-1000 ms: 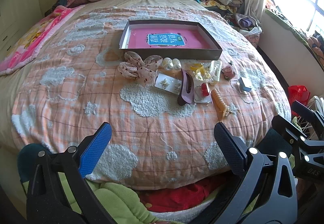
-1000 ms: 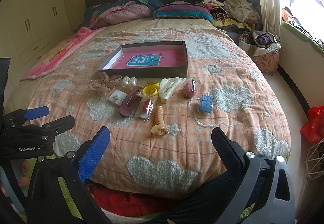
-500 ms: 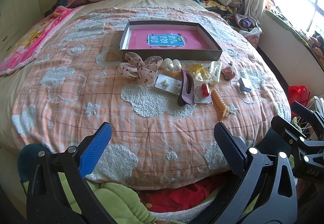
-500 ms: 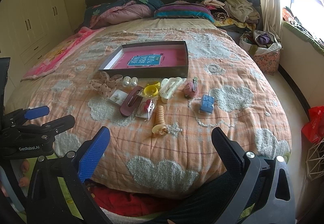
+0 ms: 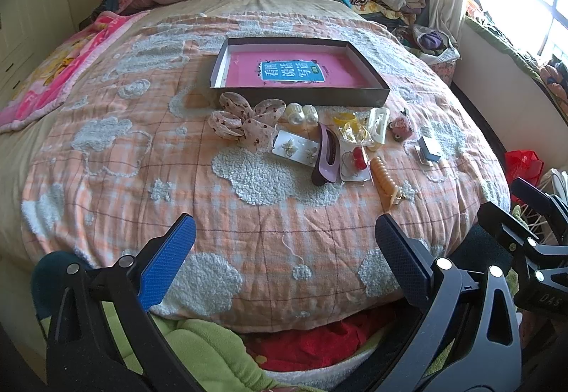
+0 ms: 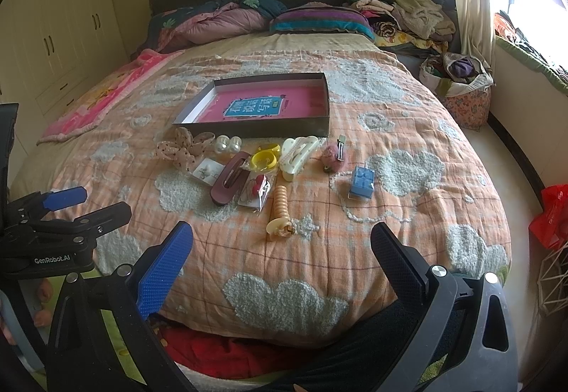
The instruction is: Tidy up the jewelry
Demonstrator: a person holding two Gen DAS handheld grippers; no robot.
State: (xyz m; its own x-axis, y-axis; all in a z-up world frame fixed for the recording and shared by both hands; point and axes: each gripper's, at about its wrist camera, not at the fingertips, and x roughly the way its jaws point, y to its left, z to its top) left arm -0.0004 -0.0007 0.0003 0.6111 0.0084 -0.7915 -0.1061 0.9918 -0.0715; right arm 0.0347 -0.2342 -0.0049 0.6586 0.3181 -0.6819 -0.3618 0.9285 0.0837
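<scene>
A shallow dark box with a pink bottom (image 5: 376, 94) (image 6: 325, 101) lies open on the bed. In front of it lie several accessories: a dotted fabric bow (image 5: 245, 124) (image 6: 181, 149), pearl balls (image 5: 301, 114), a maroon hair clip (image 5: 326, 154) (image 6: 230, 177), an earring card (image 5: 294, 150), a yellow ring (image 6: 264, 159), a white claw clip (image 6: 296, 156), an orange spiral clip (image 5: 385, 179) (image 6: 280, 211), a pink fuzzy clip (image 6: 333, 154) and a small blue box (image 5: 427, 149) (image 6: 362, 182). My left gripper (image 5: 284, 232) and right gripper (image 6: 282, 239) are open and empty at the bed's near edge.
The bed has an orange checked quilt (image 5: 106, 150). Folded blankets and pillows (image 6: 248, 19) lie at the head. A pile of clothes (image 6: 408, 12) and a cloth basket (image 6: 461, 90) stand at the right by the window. Cupboards (image 6: 53, 37) line the left wall.
Almost nothing has changed. Both grippers stay open and hover at the foot of the bed, with only a slight drift in view.
</scene>
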